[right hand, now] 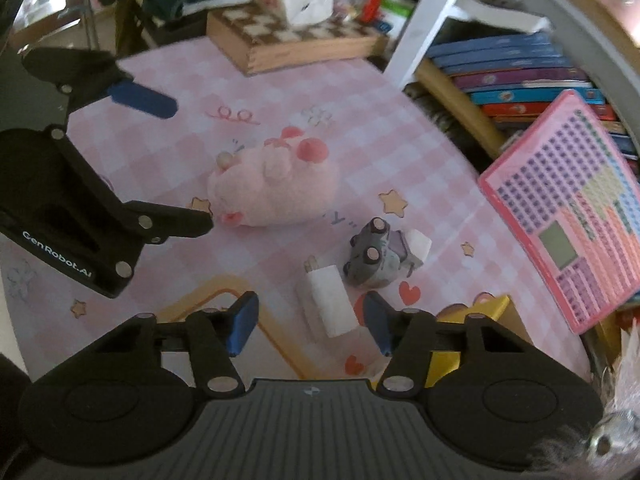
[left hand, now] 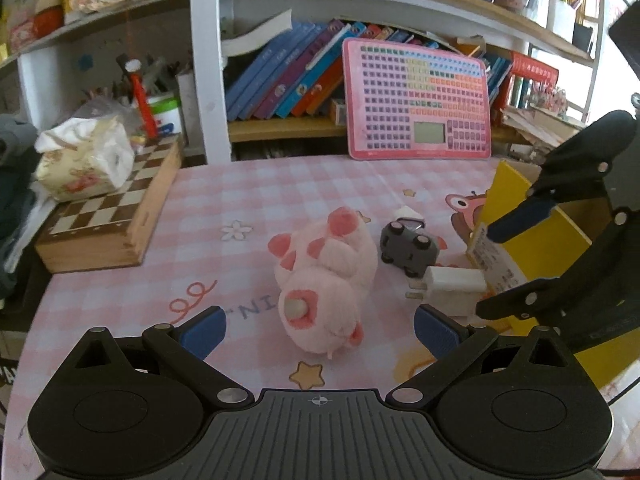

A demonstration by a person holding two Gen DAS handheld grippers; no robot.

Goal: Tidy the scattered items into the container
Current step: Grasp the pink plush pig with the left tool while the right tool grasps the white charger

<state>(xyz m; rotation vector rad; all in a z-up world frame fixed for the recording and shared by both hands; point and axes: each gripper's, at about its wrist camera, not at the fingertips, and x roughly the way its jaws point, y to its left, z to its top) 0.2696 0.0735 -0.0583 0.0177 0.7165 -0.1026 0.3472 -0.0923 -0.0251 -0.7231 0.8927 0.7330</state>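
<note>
Jaws of both grippers gape empty; only the left wrist view shows the yellow box's inside.

Both grippers share one build: the left gripper and right gripper have matte black linkage arms joined by silver round-headed screws, blue ribbed pads on the fingertips, two round black housings and a grey ribbed plate with a small crosshair mark. White lettering, seemingly "GenRobot.AI", runs along one side plate
</note>
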